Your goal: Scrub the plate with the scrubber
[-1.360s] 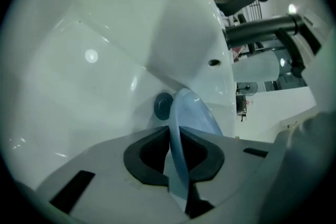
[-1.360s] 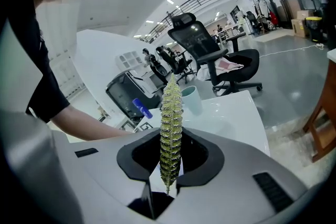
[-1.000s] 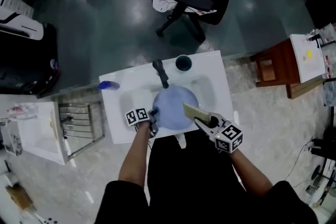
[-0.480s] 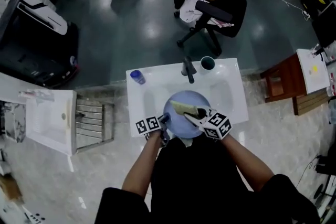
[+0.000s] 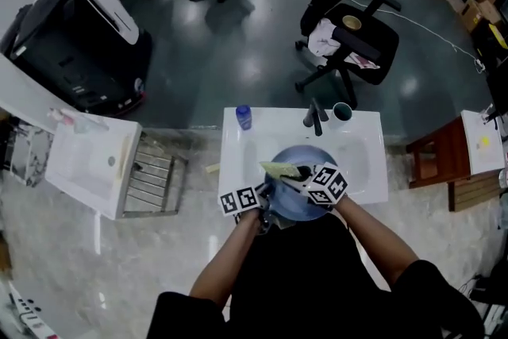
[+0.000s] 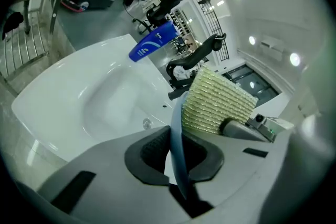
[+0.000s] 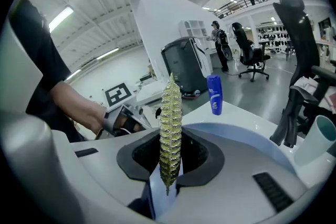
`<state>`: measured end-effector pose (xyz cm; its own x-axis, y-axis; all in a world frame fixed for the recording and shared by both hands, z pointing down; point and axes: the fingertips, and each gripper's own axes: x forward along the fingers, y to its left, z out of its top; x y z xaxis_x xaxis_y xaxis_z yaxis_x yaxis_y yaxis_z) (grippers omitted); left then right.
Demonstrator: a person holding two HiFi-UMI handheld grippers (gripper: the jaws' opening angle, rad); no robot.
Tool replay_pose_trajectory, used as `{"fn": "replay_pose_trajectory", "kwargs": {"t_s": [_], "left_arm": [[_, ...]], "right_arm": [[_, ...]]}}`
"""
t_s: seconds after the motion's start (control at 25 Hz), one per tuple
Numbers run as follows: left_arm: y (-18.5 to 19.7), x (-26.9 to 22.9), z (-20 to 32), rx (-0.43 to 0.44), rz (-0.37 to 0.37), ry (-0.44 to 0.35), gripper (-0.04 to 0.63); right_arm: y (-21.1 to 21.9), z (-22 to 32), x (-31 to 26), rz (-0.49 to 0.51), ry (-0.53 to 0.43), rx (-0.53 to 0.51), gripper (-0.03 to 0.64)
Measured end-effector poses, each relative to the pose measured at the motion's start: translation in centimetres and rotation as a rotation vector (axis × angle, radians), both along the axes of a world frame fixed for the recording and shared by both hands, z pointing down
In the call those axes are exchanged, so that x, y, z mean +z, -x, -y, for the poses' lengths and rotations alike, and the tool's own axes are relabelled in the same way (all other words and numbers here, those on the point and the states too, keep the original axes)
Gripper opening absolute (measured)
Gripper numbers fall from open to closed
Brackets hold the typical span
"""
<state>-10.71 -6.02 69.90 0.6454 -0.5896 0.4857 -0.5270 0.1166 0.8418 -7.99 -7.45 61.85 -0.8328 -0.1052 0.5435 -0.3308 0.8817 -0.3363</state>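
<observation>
Over the white sink [image 5: 367, 163], I am holding the blue plate [image 5: 290, 199] by its rim in the pinching left gripper [image 6: 177, 157] and laying the scrubber [image 7: 170, 123], clamped in the right gripper [image 7: 169, 162], against its face, so scrubbing is, in my judgement, proceeding and next requiring firm sweeping strokes.

I have the plate [image 5: 295, 198] over the sink [image 5: 365, 171], toward its 6 o'clock edge. My left hand-held gripper [image 5: 265, 201] grips the plate's rim at 8 o'clock. My right hand-held gripper [image 5: 299, 176] comes in from 3 o'clock and lays the scrubber [image 5: 278, 168] on the plate toward 10. On the sink's rim, the bottle [image 5: 244, 117] stands at 10 o'clock, the tap [image 5: 316, 117] at 12 and the cup [image 5: 342, 112] just right of it. A chair [image 5: 357, 36] stands behind the sink, and a rack [image 5: 151, 179] at its 9 o'clock.
</observation>
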Motion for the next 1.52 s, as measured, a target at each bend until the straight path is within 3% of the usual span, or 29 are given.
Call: {"fn": "replay_pose_trajectory", "kwargs": {"t_s": [0.4,0.76,0.96,1.52], "left_arm": [[1.5,-0.7,-1.4,-0.102,-0.017,0.008,0.021],[-0.2,-2.2,-1.5,-0.034,0.021,-0.038,0.025],[-0.6,-2.2,-1.4,-0.033,0.026,-0.032,0.028],[-0.9,-2.3,-1.5,-0.046,-0.021,-0.005,0.035]], "right_arm": [[1.4,0.2,2.0,-0.156,-0.094,-0.107,0.066],[0.2,2.9,3.1,-0.214,-0.127,-0.006,0.064],[-0.2,3.8,3.3,-0.25,-0.191,0.039,0.064],[-2.9,6.6,3.3,-0.381,-0.303,0.162,0.064]]}}
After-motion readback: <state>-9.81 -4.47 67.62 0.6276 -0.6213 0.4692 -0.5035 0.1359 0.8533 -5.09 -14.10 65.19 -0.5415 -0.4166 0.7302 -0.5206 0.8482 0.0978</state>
